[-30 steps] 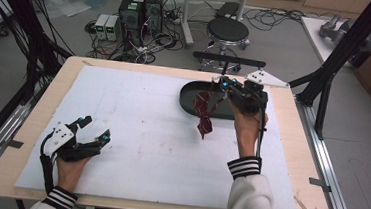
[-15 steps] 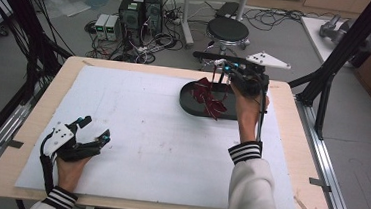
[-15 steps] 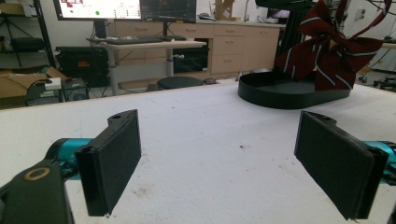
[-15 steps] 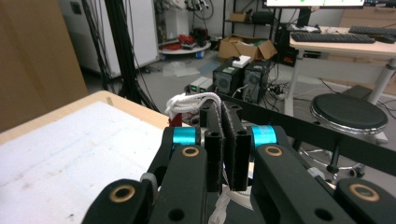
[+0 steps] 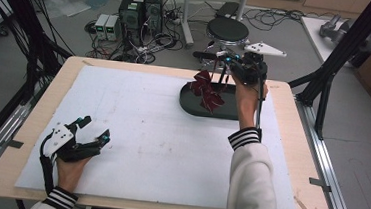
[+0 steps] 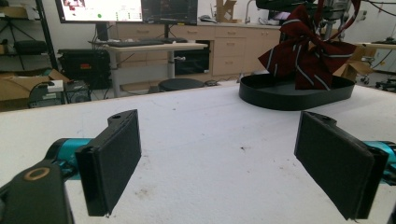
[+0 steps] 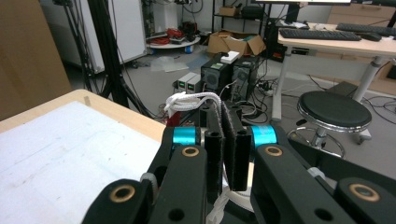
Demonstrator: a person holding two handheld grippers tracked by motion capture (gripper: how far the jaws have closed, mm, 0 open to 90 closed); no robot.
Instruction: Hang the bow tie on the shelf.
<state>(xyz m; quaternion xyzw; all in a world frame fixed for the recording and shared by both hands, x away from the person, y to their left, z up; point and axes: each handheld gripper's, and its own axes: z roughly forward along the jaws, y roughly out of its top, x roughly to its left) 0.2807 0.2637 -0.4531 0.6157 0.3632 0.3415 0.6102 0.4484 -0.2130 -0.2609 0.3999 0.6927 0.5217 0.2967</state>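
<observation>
Two tools on the desk (image 5: pixel 125 84), well apart. Near first: left tool (image 5: pixel 92 133) sits low at approx 7 o'clock on the white mat, jaws wide, nothing between the pads (image 6: pixel 114 165); it points toward 1–2 o'clock, at the tray (image 5: pixel 193 103).

Far: black oval tray at approx 1 o'clock, long axis running 9-to-3. Right tool (image 5: pixel 223 63) is held above its far end, jaws pinched nearly closed on a white cord (image 7: pixel 189 101). A dark red striped cloth bundle (image 5: pixel 206 90) hangs under it, w/ its low edge in or just over the tray; can't tell if touching.

Key relation: bundle lies straight below right tool, over the tray. Probably next is lowering and letting go. Right hand is the nearer; left is far off.
</observation>
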